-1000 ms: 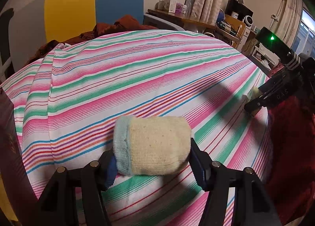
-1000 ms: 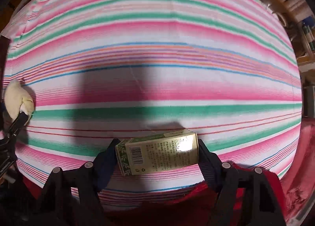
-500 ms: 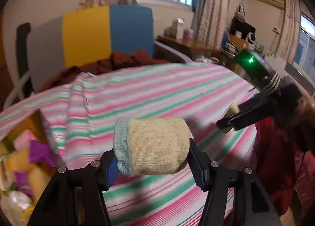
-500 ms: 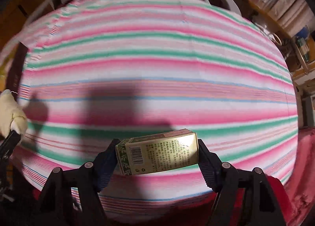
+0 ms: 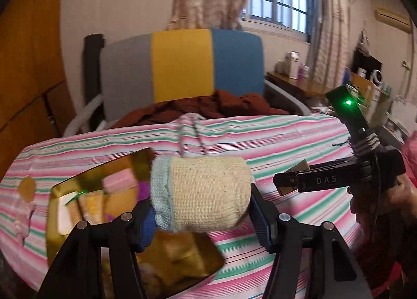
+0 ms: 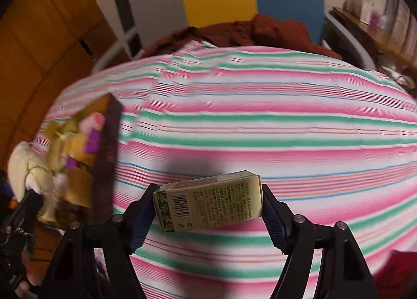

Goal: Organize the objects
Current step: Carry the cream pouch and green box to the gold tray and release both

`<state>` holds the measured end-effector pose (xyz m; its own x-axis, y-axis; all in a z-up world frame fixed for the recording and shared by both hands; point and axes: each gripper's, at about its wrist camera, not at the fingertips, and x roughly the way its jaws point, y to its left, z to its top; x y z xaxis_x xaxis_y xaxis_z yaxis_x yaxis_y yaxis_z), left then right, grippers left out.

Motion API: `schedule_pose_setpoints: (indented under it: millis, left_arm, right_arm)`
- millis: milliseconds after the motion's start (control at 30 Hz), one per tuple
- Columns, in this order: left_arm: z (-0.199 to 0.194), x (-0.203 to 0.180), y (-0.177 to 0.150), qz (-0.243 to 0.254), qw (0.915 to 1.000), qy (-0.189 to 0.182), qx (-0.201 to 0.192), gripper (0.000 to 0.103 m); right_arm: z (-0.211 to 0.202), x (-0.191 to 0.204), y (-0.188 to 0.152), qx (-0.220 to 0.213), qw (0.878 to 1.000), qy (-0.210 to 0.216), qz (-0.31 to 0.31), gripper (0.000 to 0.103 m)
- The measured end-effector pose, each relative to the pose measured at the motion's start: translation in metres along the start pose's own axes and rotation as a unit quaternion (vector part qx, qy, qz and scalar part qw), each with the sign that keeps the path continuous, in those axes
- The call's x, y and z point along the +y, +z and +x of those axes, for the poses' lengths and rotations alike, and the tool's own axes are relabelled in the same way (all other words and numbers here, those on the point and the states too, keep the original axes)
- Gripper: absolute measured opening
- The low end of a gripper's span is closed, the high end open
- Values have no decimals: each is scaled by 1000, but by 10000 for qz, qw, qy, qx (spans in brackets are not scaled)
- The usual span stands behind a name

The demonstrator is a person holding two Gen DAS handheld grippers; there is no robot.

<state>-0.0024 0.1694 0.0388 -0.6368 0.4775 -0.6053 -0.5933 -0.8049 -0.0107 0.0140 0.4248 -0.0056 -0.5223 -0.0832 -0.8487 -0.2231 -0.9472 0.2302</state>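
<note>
A rolled cream sock with a pale blue cuff [image 5: 206, 194] hangs above the bed, and my left gripper [image 5: 200, 207] is shut on it. Just below and left of it lies an open gold box [image 5: 104, 166] with several small items inside. My right gripper [image 6: 208, 197] is shut on a small green and cream carton [image 6: 208, 201], held sideways over the striped sheet. In the right wrist view the gold box [image 6: 106, 148] sits at the left, with the sock [image 6: 26, 168] over its near end. The right gripper [image 5: 289, 181] shows at the right of the left wrist view.
The pink, green and white striped sheet [image 5: 286, 137] covers the bed. A rust-brown blanket [image 5: 208, 108] is bunched at the far end, below a grey, yellow and blue panel [image 5: 182, 64]. A wooden wardrobe [image 5: 26, 64] stands left, a cluttered desk [image 5: 307, 85] right. A person's hand [image 5: 378, 202] holds the right gripper.
Both grippers have risen and swung left across the bed with the sock and the carton still held. The gold box has come into view at the left.
</note>
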Motion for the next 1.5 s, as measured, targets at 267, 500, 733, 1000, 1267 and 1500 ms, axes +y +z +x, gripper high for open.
schedule_pose_setpoints:
  millis: [267,500,733,1000,1267,1500]
  left_arm:
    - [-11,40,-16,-301,9990,343,33,62]
    - [-13,71,-34,-592,9967,548,133,62]
    - [-22,114,-49,-1127,9911,688,189,62]
    - [-38,184,-60,-2015,9746,968,123,62]
    - [-14,186,-56,-2226,9724,632,303,63]
    - [10,179,-57,-2280,9700,636,559,64]
  right_arm:
    - [23,57,8,-191,9981,583,8,75]
    - [30,97,14,-284,9946,996,-71,75]
    - [41,140,16,-199,9912,1251,-391,75]
    - [52,181,4,-39,9827,1357,-1258,76]
    - [63,200,-11,60,9728,1598,-1673,77]
    - [64,201,-1,-133,9755,1571,-1532,89]
